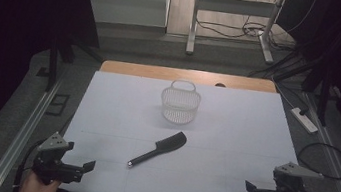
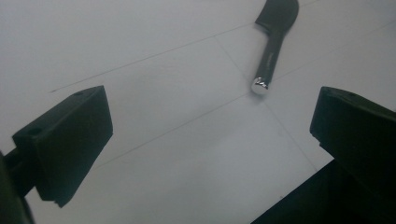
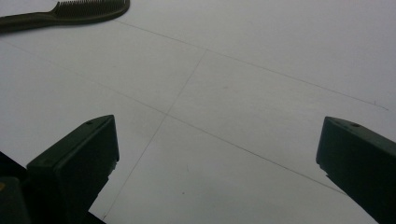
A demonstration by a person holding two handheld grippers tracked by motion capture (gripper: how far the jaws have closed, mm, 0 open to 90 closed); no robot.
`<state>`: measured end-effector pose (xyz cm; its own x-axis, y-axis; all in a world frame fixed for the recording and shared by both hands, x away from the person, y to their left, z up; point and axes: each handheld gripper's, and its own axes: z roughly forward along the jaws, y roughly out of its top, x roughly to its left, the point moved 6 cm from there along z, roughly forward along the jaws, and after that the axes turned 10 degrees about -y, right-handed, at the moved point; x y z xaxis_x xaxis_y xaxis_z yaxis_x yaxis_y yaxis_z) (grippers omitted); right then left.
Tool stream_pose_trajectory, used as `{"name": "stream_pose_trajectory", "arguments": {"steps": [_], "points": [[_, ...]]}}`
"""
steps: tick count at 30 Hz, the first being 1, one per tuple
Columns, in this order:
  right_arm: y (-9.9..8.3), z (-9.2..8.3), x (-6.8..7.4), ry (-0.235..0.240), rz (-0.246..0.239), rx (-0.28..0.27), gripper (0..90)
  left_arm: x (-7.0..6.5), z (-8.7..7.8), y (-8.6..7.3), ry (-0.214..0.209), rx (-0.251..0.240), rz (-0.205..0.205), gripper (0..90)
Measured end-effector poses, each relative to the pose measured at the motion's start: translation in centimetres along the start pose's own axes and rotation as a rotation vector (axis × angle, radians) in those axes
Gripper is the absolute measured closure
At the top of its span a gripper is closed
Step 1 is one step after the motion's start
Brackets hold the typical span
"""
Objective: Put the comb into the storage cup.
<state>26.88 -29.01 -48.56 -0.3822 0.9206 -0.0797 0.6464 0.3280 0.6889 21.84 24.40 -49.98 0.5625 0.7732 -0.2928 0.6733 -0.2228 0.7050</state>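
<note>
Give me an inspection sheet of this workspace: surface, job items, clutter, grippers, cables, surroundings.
Surface: white mat with faint grid lines covers the table; a wooden strip shows at the far edge.
Job items: black comb lies flat near the middle, handle toward the person; white mesh basket stands upright behind it, apart from it.
Clutter: nothing seen.
Grippers: left gripper and right gripper rest at the near corners, jaws open, holding nothing.
Cables: a black loop on the floor at right; more under the far desk.
Surroundings: dim room, power strip on the floor, desk frame behind.
</note>
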Motion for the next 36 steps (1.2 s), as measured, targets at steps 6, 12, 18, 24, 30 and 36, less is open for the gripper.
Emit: {"name": "stream_pose_trajectory", "arguments": {"steps": [6, 12, 18, 24, 30, 36], "points": [[0.0, 0.0, 0.0, -0.001, -0.003, 0.001, 0.0, -0.2, 0.6, 0.4, -0.009, 0.029, 0.021, 0.0], [0.0, 0.1, 0.0, 0.001, -0.006, 0.003, 0.0, -0.2, 1.1, 0.8, -0.011, 0.052, 0.021, 0.0], [0.0, 0.1, 0.1, -0.001, -0.008, 0.007, 0.0, -0.2, 1.7, 1.1, -0.025, 0.070, 0.010, 0.0], [0.0, 0.1, 0.1, -0.002, -0.011, 0.010, 0.0, -0.2, 2.3, 1.4, -0.043, 0.101, 0.026, 0.0], [0.0, 0.2, 0.1, -0.002, -0.011, 0.012, 0.0, -0.3, 3.1, 1.8, -0.060, 0.124, 0.037, 0.0], [0.0, 0.2, 0.1, -0.002, -0.013, 0.012, 0.0, -0.2, 3.9, 2.3, -0.080, 0.148, 0.054, 0.0]]}}
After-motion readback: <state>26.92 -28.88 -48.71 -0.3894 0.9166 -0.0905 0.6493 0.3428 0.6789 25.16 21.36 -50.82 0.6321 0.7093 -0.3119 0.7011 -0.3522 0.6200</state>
